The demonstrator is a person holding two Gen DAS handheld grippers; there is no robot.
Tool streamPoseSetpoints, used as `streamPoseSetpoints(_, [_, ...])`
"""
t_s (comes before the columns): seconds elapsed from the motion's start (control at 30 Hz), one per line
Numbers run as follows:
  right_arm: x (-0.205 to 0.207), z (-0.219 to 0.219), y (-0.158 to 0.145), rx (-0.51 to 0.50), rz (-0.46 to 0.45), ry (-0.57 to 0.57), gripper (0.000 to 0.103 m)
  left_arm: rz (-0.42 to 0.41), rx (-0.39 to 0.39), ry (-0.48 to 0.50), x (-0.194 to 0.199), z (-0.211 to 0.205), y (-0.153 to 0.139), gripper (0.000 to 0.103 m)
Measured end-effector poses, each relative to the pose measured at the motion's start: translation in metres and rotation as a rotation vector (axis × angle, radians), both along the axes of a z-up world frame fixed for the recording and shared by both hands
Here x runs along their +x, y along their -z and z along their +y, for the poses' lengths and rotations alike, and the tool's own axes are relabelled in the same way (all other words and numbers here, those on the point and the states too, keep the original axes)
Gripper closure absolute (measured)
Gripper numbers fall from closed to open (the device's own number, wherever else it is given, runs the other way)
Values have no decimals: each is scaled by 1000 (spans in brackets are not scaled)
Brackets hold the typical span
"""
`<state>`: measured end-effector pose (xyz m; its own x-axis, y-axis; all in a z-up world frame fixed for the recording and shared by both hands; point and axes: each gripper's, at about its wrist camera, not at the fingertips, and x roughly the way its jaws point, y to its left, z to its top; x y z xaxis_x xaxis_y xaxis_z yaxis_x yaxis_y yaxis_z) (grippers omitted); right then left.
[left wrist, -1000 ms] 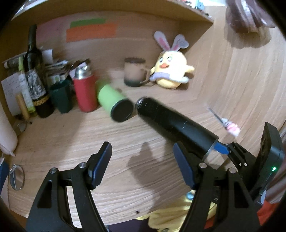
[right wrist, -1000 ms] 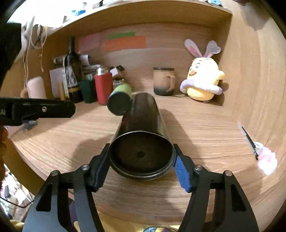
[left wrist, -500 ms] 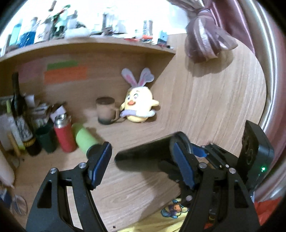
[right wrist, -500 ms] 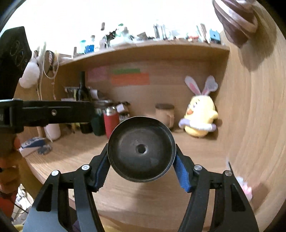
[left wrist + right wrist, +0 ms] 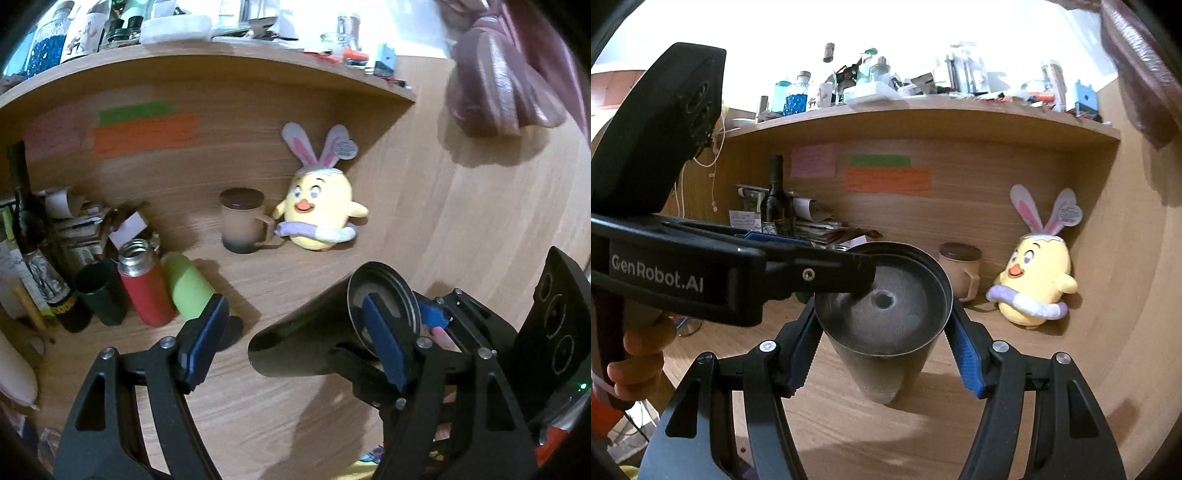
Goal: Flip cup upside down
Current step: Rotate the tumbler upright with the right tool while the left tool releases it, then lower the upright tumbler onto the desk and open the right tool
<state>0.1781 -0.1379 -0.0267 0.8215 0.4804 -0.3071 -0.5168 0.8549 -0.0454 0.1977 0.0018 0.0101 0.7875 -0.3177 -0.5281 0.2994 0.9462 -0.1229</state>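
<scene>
Black cup, tall, matte dark body, metal ring round one end; that end is a shallow grey disc with a small hole at its centre. In the right wrist view the right claw grips it, blue pads pressed on both sides of the ringed end, clenched on the cup. The disc end faces the right camera and tips upward; the body tapers away below it toward the desk. Whether the far end touches the wood, can't tell.

In the left wrist view the cup looks nearly level, long axis running left to right, ringed end to the right and a bit higher, far end left. It is held over the front part of the desk, away from the back wall.

Left claw is spread wide, nothing gripped. Its right finger crosses in front of the cup's ringed end; touching or not, can't tell. From the right wrist view the left claw's finger tip overlaps the disc's upper left edge.

Along the back edge: brown mug, yellow chick toy just beside it. Toward the back left corner: green tumbler lying down, red flask, dark green cup, wine bottle.
</scene>
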Motion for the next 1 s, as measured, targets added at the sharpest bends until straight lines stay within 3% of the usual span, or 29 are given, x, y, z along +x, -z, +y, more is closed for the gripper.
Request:
streamPoseSetpoints(0.17, [22, 5, -4, 26, 32, -12, 42, 49, -29, -25, 21, 11, -7, 28])
streamPoseSetpoints(0.43, [37, 5, -14, 34, 78, -65, 42, 31, 6, -40, 31, 12, -17, 28])
streamPoseSetpoints(0.77, [63, 29, -18, 17, 122, -100, 42, 58, -15, -101, 50, 33, -18, 28])
streamPoseSetpoints(1.0, [66, 37, -14, 14, 130, -122, 41, 57, -39, -133, 54, 48, -13, 20])
